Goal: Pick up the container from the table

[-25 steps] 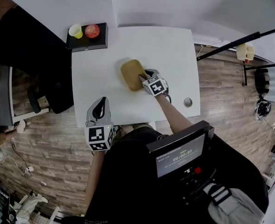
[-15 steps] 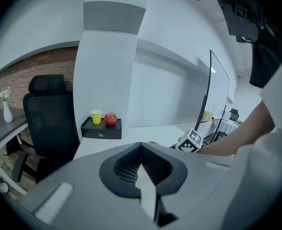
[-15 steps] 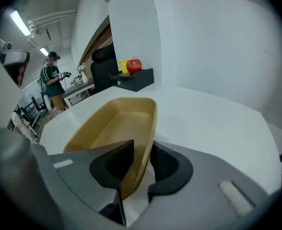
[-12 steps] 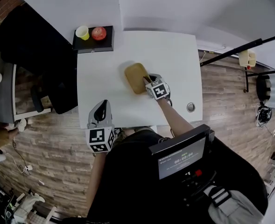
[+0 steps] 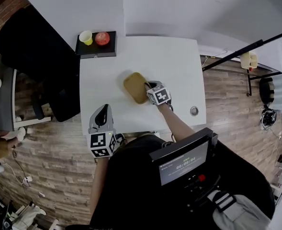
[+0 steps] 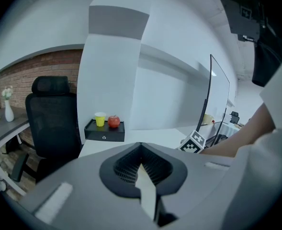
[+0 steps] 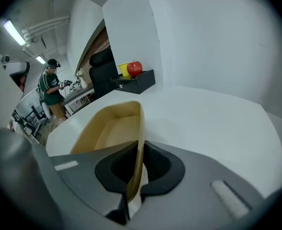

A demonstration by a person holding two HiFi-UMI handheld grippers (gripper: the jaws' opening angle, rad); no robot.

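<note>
Firmly, right gripper (image 7: 136,174) clamps the smooth, tan, round-cornered container (image 7: 109,128).

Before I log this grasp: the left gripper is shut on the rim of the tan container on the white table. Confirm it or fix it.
Wrong gripper. It is the right gripper that is shut on the rim of the tan container on the white table, as the right gripper view shows. The left gripper is shut with nothing in it.

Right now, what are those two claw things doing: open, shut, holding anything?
Left gripper: shut, holding nothing.
Right gripper: shut on the side wall of the tan container.
</note>
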